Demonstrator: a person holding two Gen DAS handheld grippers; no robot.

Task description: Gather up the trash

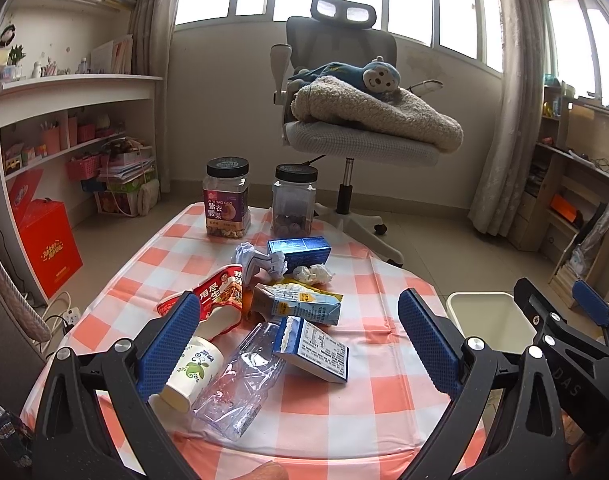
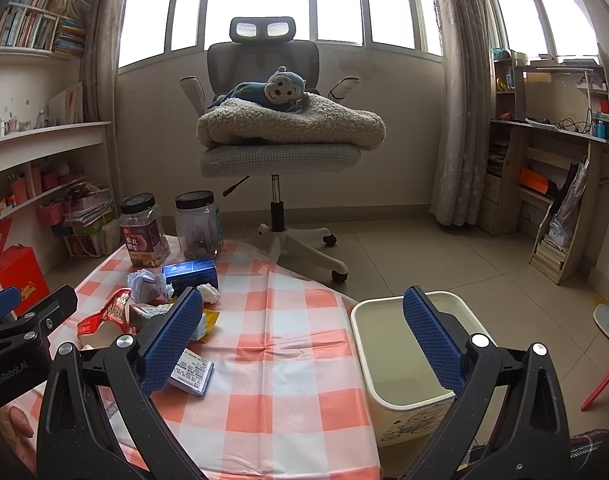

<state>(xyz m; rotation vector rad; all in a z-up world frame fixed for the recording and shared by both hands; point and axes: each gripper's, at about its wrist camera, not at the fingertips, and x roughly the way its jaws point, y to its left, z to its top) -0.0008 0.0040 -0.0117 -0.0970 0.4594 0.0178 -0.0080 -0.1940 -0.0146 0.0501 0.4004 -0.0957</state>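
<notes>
The trash lies in a loose heap on the checked counter [image 1: 304,412], and the landmark to work from is the crushed clear bottle [image 1: 240,384] at the heap's near edge. Touching the bottle on its left is a paper cup [image 1: 192,372] lying on its side; resting against the bottle's far right end is a small blue-and-white carton [image 1: 316,350]. Just behind the bottle sit a flattened drink carton [image 1: 300,304] and a red noodle cup [image 1: 216,300], and farther behind, crumpled paper [image 1: 260,260], a tissue wad [image 1: 314,273] and a blue box [image 1: 300,250]. Well behind the bottle stand 2 lidded jars [image 1: 227,200], which look like kept food rather than trash. The cream bin [image 2: 408,364] stands on the floor to the bottle's right, just off the counter edge, and appears empty.

The left gripper [image 1: 300,344] hangs over the near part of the heap, spread wide and holding nothing. The right gripper [image 2: 304,344] is equally wide and empty, straddling the counter edge and the bin.

Nothing seems collected yet, so the step is a first pick. Good practice would be to take 1 item at a time from the near edge: the bottle or the cup, each partly free of the others. The bottle is thin and slippery, so closing across its crushed waist should hold better than the smooth end. The risk is dragging the small carton along.
</notes>
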